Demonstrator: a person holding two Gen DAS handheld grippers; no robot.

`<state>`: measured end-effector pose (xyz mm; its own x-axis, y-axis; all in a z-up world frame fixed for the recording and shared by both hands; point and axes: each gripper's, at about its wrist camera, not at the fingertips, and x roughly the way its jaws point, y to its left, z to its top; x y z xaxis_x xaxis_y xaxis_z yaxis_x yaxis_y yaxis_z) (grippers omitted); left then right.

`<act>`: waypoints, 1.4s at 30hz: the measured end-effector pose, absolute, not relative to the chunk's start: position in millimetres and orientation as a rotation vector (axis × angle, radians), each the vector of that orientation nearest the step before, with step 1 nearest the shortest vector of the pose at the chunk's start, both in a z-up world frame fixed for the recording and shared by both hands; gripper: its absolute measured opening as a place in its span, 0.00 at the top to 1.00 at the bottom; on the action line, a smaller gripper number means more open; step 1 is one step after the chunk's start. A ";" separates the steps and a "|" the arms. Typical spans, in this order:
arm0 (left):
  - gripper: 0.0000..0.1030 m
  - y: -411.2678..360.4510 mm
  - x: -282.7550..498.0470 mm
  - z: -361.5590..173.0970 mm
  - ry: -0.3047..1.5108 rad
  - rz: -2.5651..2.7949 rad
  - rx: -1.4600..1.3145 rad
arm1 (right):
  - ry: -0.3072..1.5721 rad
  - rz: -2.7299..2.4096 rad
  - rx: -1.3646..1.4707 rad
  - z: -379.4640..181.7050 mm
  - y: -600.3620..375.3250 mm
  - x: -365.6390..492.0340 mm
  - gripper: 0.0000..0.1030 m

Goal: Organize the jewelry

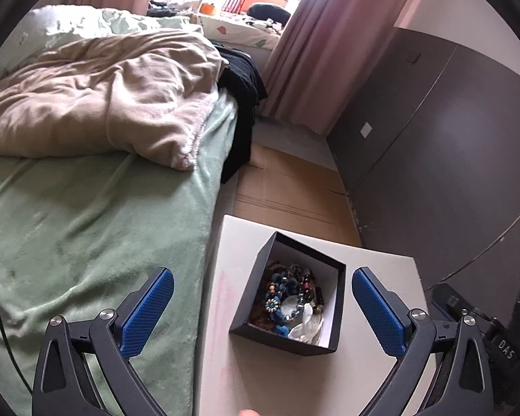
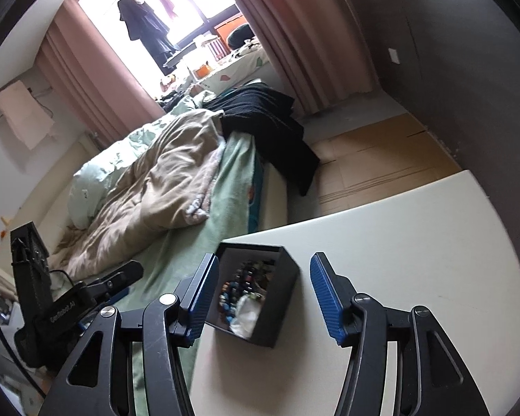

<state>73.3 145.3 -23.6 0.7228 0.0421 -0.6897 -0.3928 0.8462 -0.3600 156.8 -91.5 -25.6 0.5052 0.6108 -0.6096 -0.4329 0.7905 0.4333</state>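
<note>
A black open box (image 1: pixel 248 306) stands on the white table (image 1: pixel 374 277), close to the table's left edge by the bed. Inside lies a tangle of bead jewelry (image 1: pixel 289 294) with a white crumpled piece at the near side. My left gripper (image 1: pixel 262 274) is open wide above and in front of the box, nothing between its blue pads (image 1: pixel 149 308). In the right wrist view the same box (image 2: pixel 284 298) with the jewelry (image 2: pixel 244 284) sits between the open fingers of my right gripper (image 2: pixel 264 258); the pads (image 2: pixel 324 294) do not touch it.
A bed with a green sheet (image 1: pixel 86 225), a beige blanket (image 1: pixel 104 97) and black clothes (image 1: pixel 241 79) runs along the table's left side. Flattened cardboard (image 1: pixel 287 187) covers the floor beyond. A dark wardrobe (image 1: pixel 433 121) stands on the right, pink curtains (image 1: pixel 329 34) behind.
</note>
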 end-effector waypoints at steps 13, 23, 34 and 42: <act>0.01 102.9 48.2 -10.1 0.687 0.269 -0.423 | 0.825 0.567 0.172 -6.7 -143.8 133.5 0.26; 0.00 68.2 32.3 -9.0 0.680 0.258 -0.345 | 0.820 0.546 0.106 -0.8 -175.6 119.4 0.00; 0.00 37.7 27.1 -1.1 0.641 0.226 -0.279 | 0.785 0.584 0.080 7.2 -195.5 113.5 0.00; 0.00 37.6 25.8 4.7 0.605 0.258 -0.277 | 0.743 0.609 0.099 15.7 -207.1 112.6 0.00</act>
